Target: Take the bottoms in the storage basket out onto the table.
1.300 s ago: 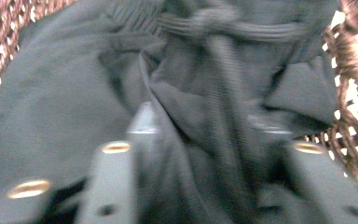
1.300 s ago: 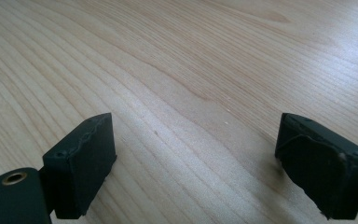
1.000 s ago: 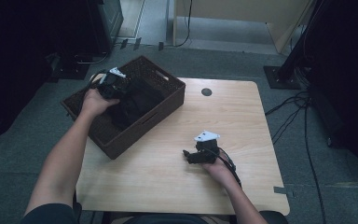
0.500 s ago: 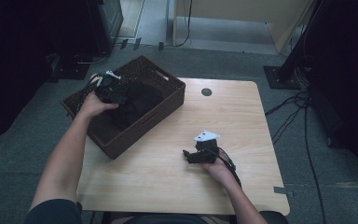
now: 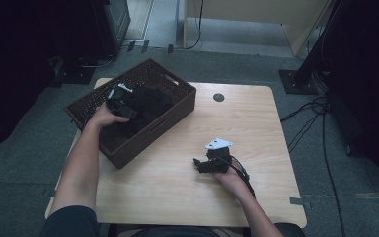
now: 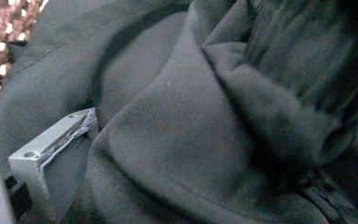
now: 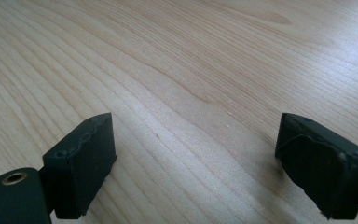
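- Pale wood grain runs right under the right tool [image 7: 196, 158]; its two black jaws stand wide apart with bare tabletop [image 7: 191, 60] between them and nothing in their hold.
- Seen from the high view, the right tool [image 5: 197, 164] lies low on the tabletop [image 5: 256, 123], held by the right hand [image 5: 229, 177], with its grey three-cornered plate on top and its cable trailing back along the wrist.
- Ahead of the right tool's jaws and well apart from them, the brown woven basket [image 5: 175, 106] sits at the far left part of the tabletop, partly overhanging its left edge.
- Inside that basket the left tool [image 5: 121, 101] is pushed down into the dark cloth [image 5: 150, 101], the left hand [image 5: 103, 116] gripping it from the near side.
- Along the left tool's own line of sight, one grey jaw shows at the lower left, pressed against the folds of dark cloth [image 6: 191, 130]; the other jaw is buried under the fabric, so I cannot tell how far the tool is open or whether it has hold of the cloth.
- Beyond that jaw, at the upper left, the basket's woven wall [image 6: 0, 28] shows past the cloth.
- Farthest off, beyond the basket, a small dark round cap [image 5: 218, 97] sits in the tabletop near its far edge.
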A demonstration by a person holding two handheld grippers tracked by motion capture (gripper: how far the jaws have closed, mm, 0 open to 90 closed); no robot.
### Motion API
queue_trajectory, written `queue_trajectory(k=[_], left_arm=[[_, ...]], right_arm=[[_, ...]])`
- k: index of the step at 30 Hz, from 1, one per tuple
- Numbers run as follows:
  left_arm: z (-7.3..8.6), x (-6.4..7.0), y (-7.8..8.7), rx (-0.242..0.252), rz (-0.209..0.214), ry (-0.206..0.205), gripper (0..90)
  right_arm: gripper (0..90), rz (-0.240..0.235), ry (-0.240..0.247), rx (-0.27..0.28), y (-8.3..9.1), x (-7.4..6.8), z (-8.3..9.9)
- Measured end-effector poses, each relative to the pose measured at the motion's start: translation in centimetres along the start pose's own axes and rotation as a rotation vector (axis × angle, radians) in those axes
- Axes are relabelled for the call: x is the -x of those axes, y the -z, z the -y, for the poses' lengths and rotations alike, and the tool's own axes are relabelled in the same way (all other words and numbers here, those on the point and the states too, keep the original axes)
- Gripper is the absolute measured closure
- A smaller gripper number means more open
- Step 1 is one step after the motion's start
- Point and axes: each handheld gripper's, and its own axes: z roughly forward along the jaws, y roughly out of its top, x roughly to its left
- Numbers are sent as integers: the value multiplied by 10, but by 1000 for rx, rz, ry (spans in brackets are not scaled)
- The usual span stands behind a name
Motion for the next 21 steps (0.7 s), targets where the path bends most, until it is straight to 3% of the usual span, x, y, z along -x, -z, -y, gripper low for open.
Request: queue_trajectory(k=[2, 5, 9, 13, 17, 21], left_arm=[[2, -2, -2, 15, 14, 12, 0], [7, -2, -5, 33, 12, -1, 0], [8, 0, -6, 27, 11, 24, 0], [5, 10, -5, -6, 38, -5, 0], [6, 14, -7, 0, 12, -22, 0], [11, 15, -12, 58, -24, -3, 0]], right_arm=[[116, 0, 0, 0, 0, 0, 0], [116, 0, 0, 0, 0, 0, 0], [116, 0, 0, 0, 0, 0, 0], [116, 0, 0, 0, 0, 0, 0], [116, 0, 0, 0, 0, 0, 0], [116, 0, 0, 0, 0, 0, 0]])
